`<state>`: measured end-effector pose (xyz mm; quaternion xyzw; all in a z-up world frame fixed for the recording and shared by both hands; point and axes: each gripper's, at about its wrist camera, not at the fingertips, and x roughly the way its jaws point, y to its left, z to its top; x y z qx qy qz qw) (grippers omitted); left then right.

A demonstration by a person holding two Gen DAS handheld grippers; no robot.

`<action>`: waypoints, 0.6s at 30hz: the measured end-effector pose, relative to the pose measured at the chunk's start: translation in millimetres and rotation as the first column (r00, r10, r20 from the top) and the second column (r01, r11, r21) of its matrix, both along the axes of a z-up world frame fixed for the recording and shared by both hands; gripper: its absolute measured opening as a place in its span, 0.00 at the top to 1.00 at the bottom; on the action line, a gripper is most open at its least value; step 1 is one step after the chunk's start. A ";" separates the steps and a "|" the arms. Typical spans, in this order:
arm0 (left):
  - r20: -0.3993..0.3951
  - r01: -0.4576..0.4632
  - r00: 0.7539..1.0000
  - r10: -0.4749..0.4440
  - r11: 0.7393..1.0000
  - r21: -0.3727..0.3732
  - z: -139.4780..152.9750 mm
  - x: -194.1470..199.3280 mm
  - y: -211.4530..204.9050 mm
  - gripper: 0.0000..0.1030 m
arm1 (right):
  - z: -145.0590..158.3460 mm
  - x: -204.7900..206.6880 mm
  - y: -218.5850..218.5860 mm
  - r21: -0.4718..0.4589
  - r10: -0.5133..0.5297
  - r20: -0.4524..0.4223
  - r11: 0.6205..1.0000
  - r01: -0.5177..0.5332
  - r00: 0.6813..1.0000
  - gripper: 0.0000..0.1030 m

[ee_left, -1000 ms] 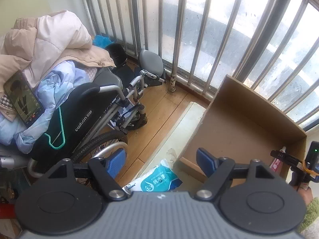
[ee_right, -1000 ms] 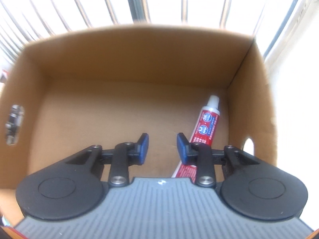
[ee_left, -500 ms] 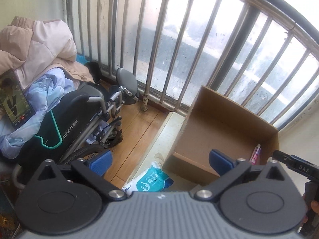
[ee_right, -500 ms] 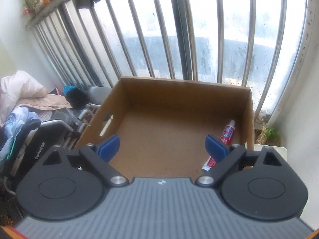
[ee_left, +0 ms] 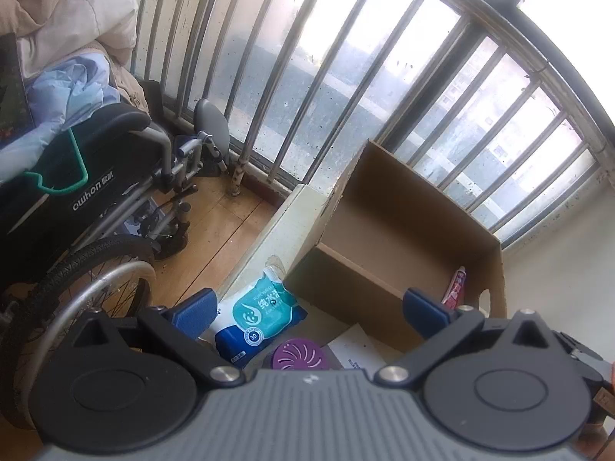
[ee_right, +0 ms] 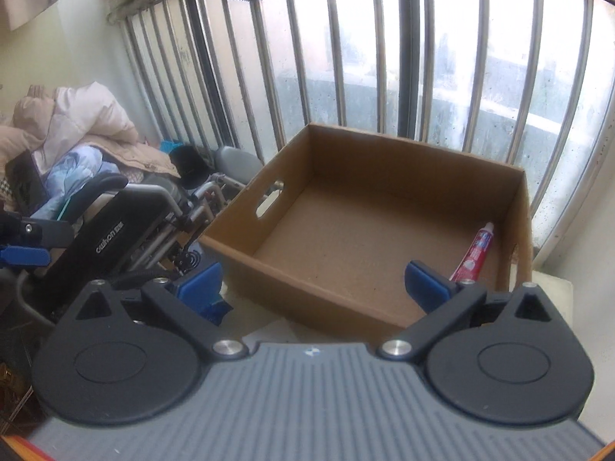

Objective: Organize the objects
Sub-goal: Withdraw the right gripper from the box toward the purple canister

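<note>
An open brown cardboard box (ee_right: 346, 230) (ee_left: 384, 238) stands by the window bars. A red and white toothpaste tube (ee_right: 474, 251) (ee_left: 455, 286) lies inside along its right wall. A blue wet-wipes pack (ee_left: 261, 311) and a purple round lid (ee_left: 301, 355) lie on the surface in front of the box. My left gripper (ee_left: 309, 309) is open and empty above them. My right gripper (ee_right: 313, 282) is open and empty, held back from the box's near wall.
A black wheelchair (ee_left: 88, 192) (ee_right: 115, 238) stands to the left on the wooden floor (ee_left: 215, 230), with piled clothes (ee_left: 65, 38) behind it. Metal window bars (ee_right: 384, 57) run behind the box. A white paper (ee_left: 357, 349) lies by the purple lid.
My right gripper opened wide and pulled back out of the box, leaving the toothpaste inside. My left gripper drew back and up, bringing the wipes pack and purple lid into view.
</note>
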<state>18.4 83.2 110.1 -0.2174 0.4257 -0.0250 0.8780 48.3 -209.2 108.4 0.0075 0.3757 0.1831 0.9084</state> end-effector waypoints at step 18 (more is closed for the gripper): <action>-0.010 0.261 0.964 -0.266 0.938 0.228 -91.7 -1.6 -80.1 0.00 | -132.1 8.2 -46.9 0.264 -0.062 -0.254 0.955 0.131 0.965 0.01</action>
